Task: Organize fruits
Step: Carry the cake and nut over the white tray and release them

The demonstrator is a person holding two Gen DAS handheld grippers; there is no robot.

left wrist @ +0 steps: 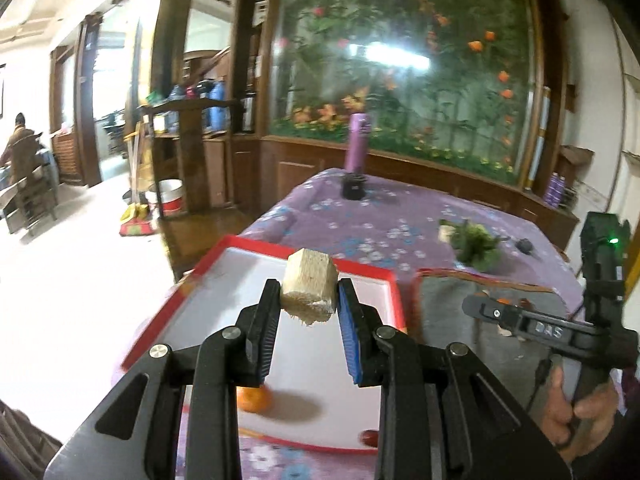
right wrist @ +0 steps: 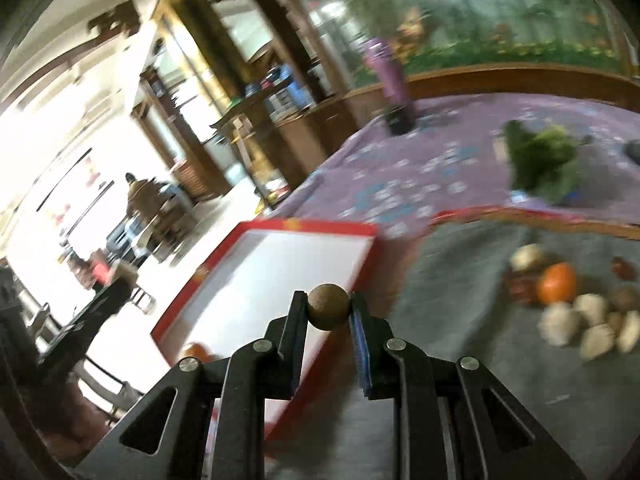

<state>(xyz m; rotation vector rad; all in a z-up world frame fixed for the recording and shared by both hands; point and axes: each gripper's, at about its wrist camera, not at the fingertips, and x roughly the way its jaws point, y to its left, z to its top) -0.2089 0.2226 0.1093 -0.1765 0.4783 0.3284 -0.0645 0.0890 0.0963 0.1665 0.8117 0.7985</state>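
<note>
A purple flowered tablecloth (left wrist: 360,216) covers the table, with a purple bottle (left wrist: 357,144) far ahead of the grippers before a glass wall of painted flowers. The left gripper (left wrist: 309,300) pinches a pale cut chunk (left wrist: 309,292) above a red-rimmed white tray (left wrist: 256,276); below its fingers lie 1 orange (left wrist: 256,400) and a small red fruit (left wrist: 370,436) in the tray. Only the right wrist view shows the grey mat (right wrist: 480,320) right of the right gripper (right wrist: 329,308), carrying an orange fruit (right wrist: 557,283) and pale pieces (right wrist: 592,310). That gripper pinches a small brown ball (right wrist: 329,306). The left view alone shows a hand (left wrist: 576,412) on the right tool.
</note>
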